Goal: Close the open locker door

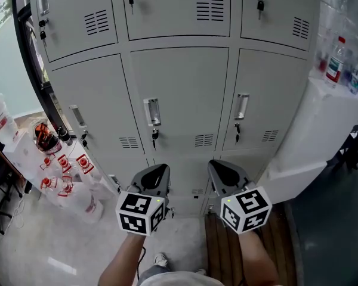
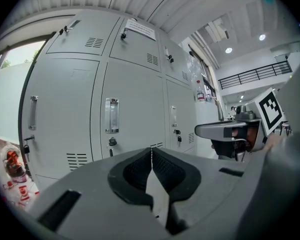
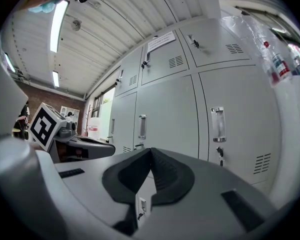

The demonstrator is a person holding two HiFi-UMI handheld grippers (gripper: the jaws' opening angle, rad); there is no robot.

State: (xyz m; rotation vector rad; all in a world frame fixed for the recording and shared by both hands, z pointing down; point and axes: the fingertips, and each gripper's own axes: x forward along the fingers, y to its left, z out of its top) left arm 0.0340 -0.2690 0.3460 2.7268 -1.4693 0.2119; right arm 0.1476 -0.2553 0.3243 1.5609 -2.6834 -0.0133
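A bank of grey lockers (image 1: 185, 88) fills the head view, and every door I can see lies flush; none visibly stands open. The middle door (image 1: 179, 100) has a handle (image 1: 151, 112) and a key below it. My left gripper (image 1: 160, 169) and right gripper (image 1: 217, 165) hang side by side in front of the lowest lockers, apart from the doors. Both are shut with nothing between the pads. The left gripper view shows its jaws (image 2: 151, 151) meeting edge to edge before the lockers (image 2: 130, 109). In the right gripper view the jaws (image 3: 150, 152) are also pressed together.
Shrink-wrapped packs of water bottles (image 1: 65, 174) lie on the floor at the left, beside a dark door frame (image 1: 33, 70). A white cabinet (image 1: 322, 130) with bottles (image 1: 335, 61) on top stands at the right. Wooden slats (image 1: 227, 249) lie underfoot.
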